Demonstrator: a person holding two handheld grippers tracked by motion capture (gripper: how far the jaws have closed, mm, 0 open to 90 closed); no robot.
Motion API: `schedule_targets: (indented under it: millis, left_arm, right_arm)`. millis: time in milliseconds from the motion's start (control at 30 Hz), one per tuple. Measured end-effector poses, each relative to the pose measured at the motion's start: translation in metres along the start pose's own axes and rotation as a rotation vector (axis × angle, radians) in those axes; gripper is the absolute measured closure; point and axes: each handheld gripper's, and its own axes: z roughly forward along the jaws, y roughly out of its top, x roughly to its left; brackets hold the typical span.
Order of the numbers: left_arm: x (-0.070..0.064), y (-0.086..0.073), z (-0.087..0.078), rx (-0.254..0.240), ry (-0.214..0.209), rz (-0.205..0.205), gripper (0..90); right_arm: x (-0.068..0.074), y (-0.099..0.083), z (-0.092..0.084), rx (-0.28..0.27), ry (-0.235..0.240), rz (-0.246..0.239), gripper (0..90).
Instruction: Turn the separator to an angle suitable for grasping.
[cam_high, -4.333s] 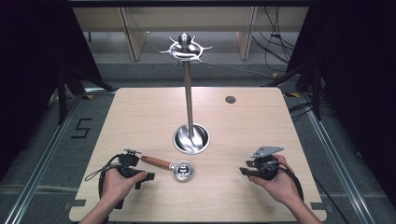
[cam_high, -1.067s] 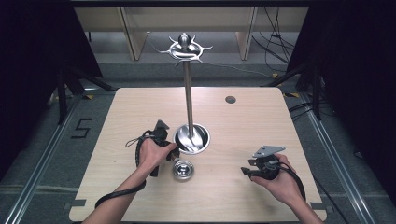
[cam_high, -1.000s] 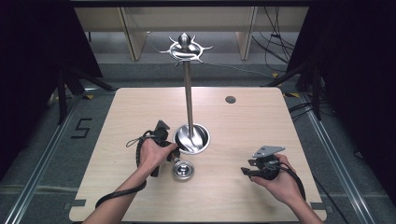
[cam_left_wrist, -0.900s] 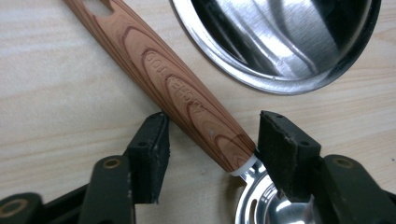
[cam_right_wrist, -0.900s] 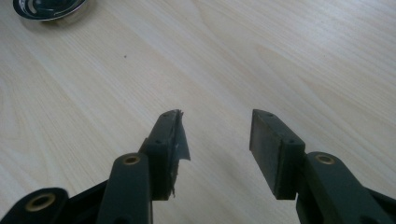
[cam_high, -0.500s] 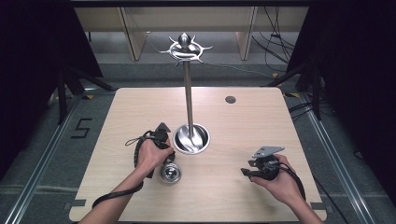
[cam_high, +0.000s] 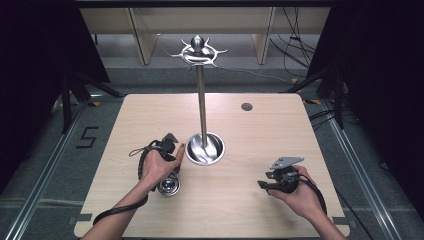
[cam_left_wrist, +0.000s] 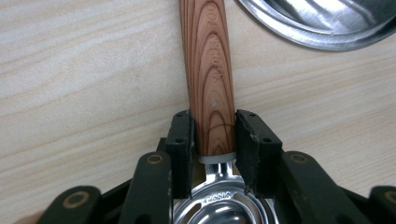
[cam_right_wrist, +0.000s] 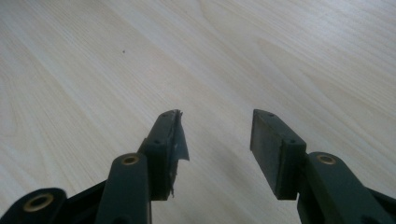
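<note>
Wood grain is running straight up between the pads in the left gripper view: the left gripper (cam_left_wrist: 212, 140) has just been closing, and its two black jaws are now pressing on the wooden handle (cam_left_wrist: 208, 74) of the small strainer (cam_left_wrist: 219, 207), right where the wood meets the steel collar. That is the change worth calling. A second back those jaws were standing wide around the handle; now they are clamping it, so I am reading this as the grasp being made and the lift coming next.

Low in the same view, the strainer's shiny bowl is sitting under the jaws, and the handle is pointing away toward the top of the frame, where the rim of the steel base (cam_left_wrist: 322, 23) is curving in at upper right.

From the high view, the left hand (cam_high: 159, 165) is covering the handle in the lower left of the table (cam_high: 280, 130), the round bowl (cam_high: 168, 186) peeking out just below it. Lower right, the right gripper (cam_high: 265, 185) is idling well apart from the strainer, jaws parted over bare wood with nothing between them.

Farther up, the stand (cam_high: 202, 100) is rising from its dish-like base near the middle, its hooked crown (cam_high: 198, 50) waiting at the top, the likely home for the strainer.
</note>
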Motion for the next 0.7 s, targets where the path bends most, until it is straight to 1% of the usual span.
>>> schedule_targets:
  millis: [67, 100, 133, 167, 200, 233, 267, 300, 333, 367, 400, 433, 467, 500, 533, 567, 600, 633, 667, 700]
  left_arm:
    - [0.0, 0.0, 0.0, 0.003, 0.002, 0.001, 65.6]
    - [-0.001, 0.001, 0.001, -0.002, 0.006, 0.009, 65.0]
    - [-0.002, 0.001, 0.001, 0.004, 0.012, 0.016, 64.1]
    - [-0.002, 0.001, 0.001, 0.004, 0.012, 0.016, 63.1]
    - [-0.006, 0.002, 0.003, 0.0, 0.034, -0.001, 63.0]
    - [-0.006, 0.002, 0.003, 0.0, 0.034, -0.001, 63.1]
    - [-0.007, 0.003, 0.003, 0.013, 0.05, 0.024, 63.8]
    - [-0.007, 0.003, 0.003, 0.013, 0.05, 0.024, 65.4]
    - [-0.009, 0.003, 0.004, -0.005, 0.059, 0.012, 65.4]
    - [-0.009, 0.003, 0.004, -0.005, 0.063, 0.023, 66.4]
    - [-0.008, 0.003, 0.004, -0.006, 0.067, 0.03, 66.4]
    - [-0.008, 0.002, 0.002, 0.015, 0.069, 0.059, 66.9]
    - [-0.009, 0.001, 0.002, 0.002, 0.072, 0.05, 67.0]
    - [-0.008, 0.001, 0.004, -0.02, 0.073, 0.042, 67.2]
    - [-0.008, 0.001, 0.004, -0.02, 0.073, 0.042, 67.6]
    - [-0.004, 0.001, 0.002, -0.01, 0.061, 0.044, 68.1]
    - [0.0, 0.001, 0.0, 0.002, 0.056, 0.065, 68.5]
    - [0.0, 0.0, 0.001, -0.023, 0.054, 0.03, 68.9]
    - [0.004, 0.0, -0.001, -0.004, 0.042, 0.066, 69.1]
    - [0.006, -0.001, 0.0, -0.012, 0.032, 0.061, 69.2]
  right_arm:
    - [0.0, 0.0, 0.0, 0.001, 0.0, -0.002, 53.2]
    - [0.0, 0.0, 0.0, 0.001, 0.0, -0.002, 53.2]
    - [0.0, 0.0, 0.0, 0.001, 0.0, -0.003, 53.1]
    - [0.0, 0.0, 0.0, 0.002, 0.0, -0.004, 53.1]
    - [0.001, 0.0, 0.0, 0.009, 0.006, 0.009, 53.1]
    - [0.002, -0.001, 0.001, -0.007, 0.005, 0.012, 53.1]
    - [0.002, -0.002, 0.004, -0.04, -0.007, 0.002, 53.1]
    - [0.002, -0.002, 0.004, -0.04, -0.007, 0.002, 53.1]
    - [0.002, -0.002, 0.004, -0.032, -0.006, -0.002, 53.1]
    - [0.001, 0.0, 0.0, 0.007, 0.008, 0.006, 53.0]
    - [0.001, 0.0, 0.0, 0.007, 0.008, 0.006, 53.0]
    - [0.0, -0.001, 0.001, -0.001, 0.002, -0.011, 53.0]
    - [0.0, -0.001, 0.001, 0.0, 0.002, -0.008, 53.0]
    - [0.001, -0.002, 0.005, -0.039, -0.007, -0.003, 53.0]
    - [0.001, -0.002, 0.005, -0.039, -0.007, -0.003, 53.0]
    - [0.001, -0.001, 0.001, 0.003, 0.004, -0.006, 52.9]
    - [0.0, -0.001, 0.001, 0.002, 0.005, -0.009, 52.9]
    - [0.001, -0.001, 0.002, 0.002, 0.006, -0.009, 52.9]
    - [0.001, -0.002, 0.004, -0.022, 0.0, -0.006, 52.9]
    - [0.001, -0.002, 0.005, -0.036, -0.003, -0.01, 52.8]
